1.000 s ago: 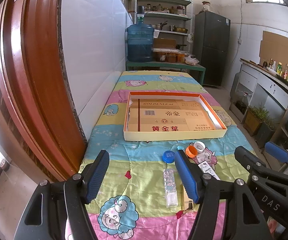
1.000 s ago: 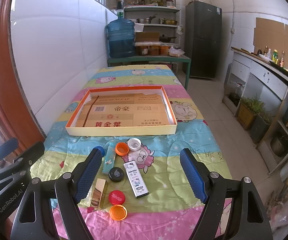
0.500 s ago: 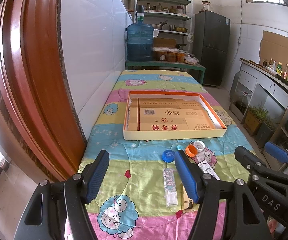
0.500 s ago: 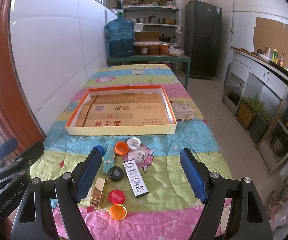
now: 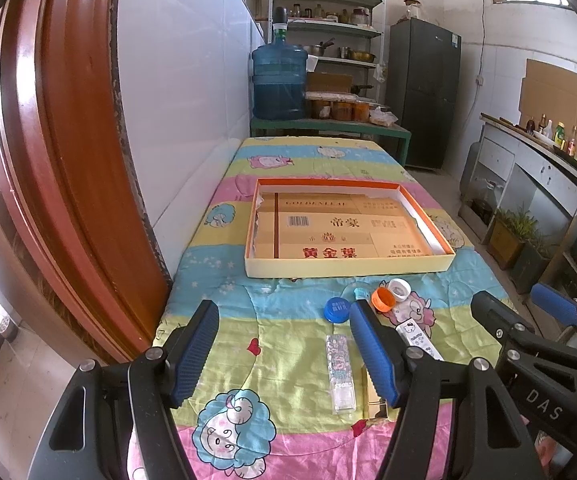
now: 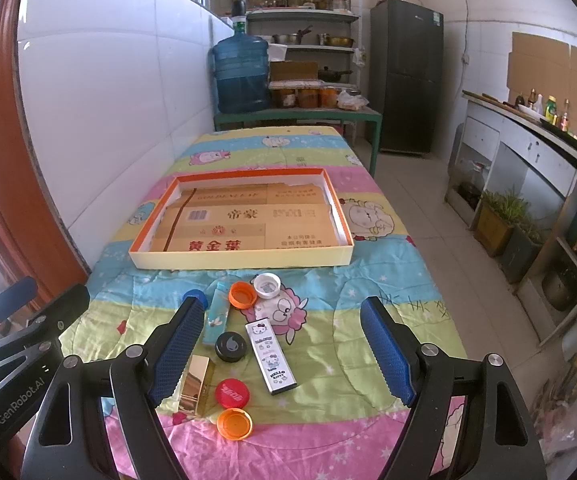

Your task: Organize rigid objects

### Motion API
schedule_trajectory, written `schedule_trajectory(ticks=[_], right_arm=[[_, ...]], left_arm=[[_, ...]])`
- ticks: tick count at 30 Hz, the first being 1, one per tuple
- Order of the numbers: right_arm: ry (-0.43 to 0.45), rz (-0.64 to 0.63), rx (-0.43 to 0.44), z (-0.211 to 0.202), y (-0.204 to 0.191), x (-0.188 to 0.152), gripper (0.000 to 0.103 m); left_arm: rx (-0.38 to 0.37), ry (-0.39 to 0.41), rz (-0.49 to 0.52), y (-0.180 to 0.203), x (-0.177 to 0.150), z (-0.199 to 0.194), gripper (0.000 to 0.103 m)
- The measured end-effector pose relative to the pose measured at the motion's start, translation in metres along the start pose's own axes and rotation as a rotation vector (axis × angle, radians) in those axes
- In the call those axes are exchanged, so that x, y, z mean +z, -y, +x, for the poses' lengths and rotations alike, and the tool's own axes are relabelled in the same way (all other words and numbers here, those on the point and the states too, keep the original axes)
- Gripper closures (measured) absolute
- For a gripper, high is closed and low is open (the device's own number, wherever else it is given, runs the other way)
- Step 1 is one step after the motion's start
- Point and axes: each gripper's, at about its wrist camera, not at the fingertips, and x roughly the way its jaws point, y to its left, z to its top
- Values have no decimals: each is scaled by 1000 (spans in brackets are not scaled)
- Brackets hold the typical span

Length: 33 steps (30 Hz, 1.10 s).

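Note:
A shallow cardboard tray (image 6: 244, 258) (image 5: 348, 270) with an orange rim lies mid-table on the cartoon blanket. In front of it are small items: a white cap (image 6: 267, 284), orange caps (image 6: 242, 295) (image 6: 234, 423), a red cap (image 6: 231, 393), a black cap (image 6: 230, 346), a blue cap (image 5: 336, 309), a teal lighter (image 6: 216, 320), a Hello Kitty lighter (image 6: 271, 352), a gold lighter (image 6: 194, 384) and a clear patterned lighter (image 5: 341, 372). My right gripper (image 6: 278, 348) hovers open over them. My left gripper (image 5: 284, 350) is open too, above the near left of the blanket, holding nothing.
A white tiled wall (image 6: 120, 120) and a red-brown door frame (image 5: 60, 160) run along the left. A blue water jug (image 6: 242, 74), shelves and a dark fridge (image 6: 406, 76) stand beyond the table. Counter (image 6: 528, 148), plants and tiled floor lie to the right.

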Motion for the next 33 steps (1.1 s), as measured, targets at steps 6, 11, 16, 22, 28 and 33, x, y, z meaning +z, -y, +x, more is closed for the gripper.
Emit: schedule_trajectory(ticks=[6, 11, 16, 22, 28, 33], right_arm=[[-24, 10, -19, 9, 10, -10, 21], [-78, 27, -36, 23, 22, -22, 21], [-115, 35, -50, 34, 32, -31, 21], [-160, 38, -23, 43, 36, -44, 21], [-183, 45, -7, 49, 36, -49, 21], [-194, 51, -2, 55, 39, -49, 21]], left_arm=[[-14, -47, 0, 2, -11, 14, 35], [-38, -106, 10, 8, -21, 33, 35], [-106, -171, 23, 20, -36, 48, 35], [-106, -227, 28, 20, -51, 59, 36], [-99, -257, 29, 21, -52, 72, 38], [-88, -278, 36, 23, -52, 85, 40]])
